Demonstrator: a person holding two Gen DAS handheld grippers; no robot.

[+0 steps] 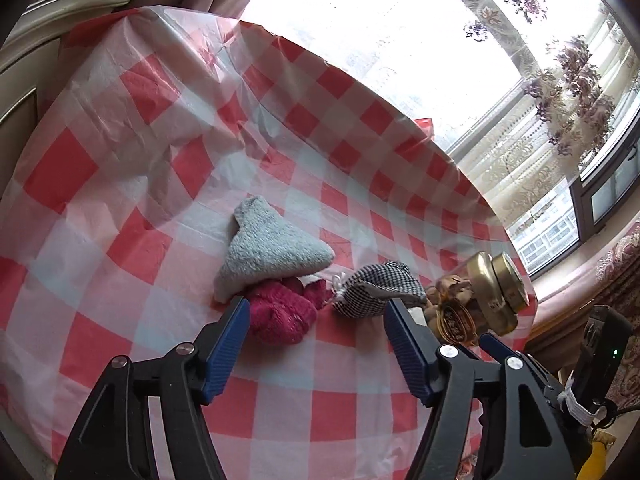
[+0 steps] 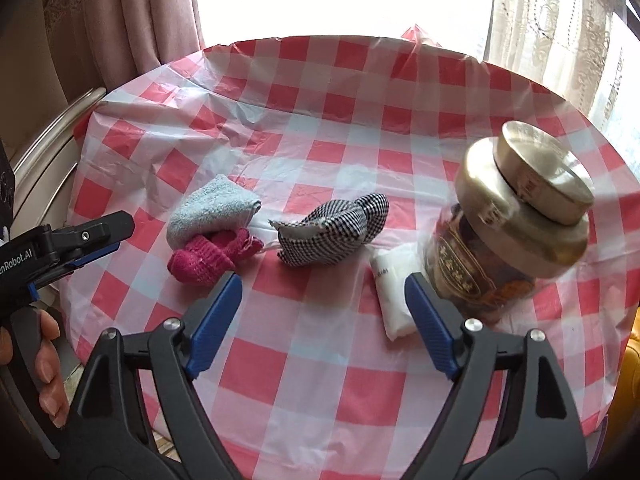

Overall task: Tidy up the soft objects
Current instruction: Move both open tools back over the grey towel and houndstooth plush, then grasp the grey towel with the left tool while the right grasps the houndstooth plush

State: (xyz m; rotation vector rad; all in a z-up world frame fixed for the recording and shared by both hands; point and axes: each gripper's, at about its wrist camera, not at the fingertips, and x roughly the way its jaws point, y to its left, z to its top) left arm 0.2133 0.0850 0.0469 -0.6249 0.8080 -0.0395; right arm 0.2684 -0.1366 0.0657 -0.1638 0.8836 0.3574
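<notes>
Both the left claw (image 1: 316, 312) and right claw (image 2: 323, 286) hung open and empty above the bench (image 2: 312, 360). The grey cloth (image 2: 208, 208), red knit (image 2: 204, 260) and checked pouch (image 2: 332, 228) lay mid-bench. A careless sweep rightward could topple the jar (image 2: 512, 224).

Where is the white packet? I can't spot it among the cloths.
In the right wrist view the white packet lies on the tablecloth, right of centre, against the jar.

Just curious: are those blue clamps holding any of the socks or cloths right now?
No. The left gripper and the right gripper both stand open and empty.
</notes>
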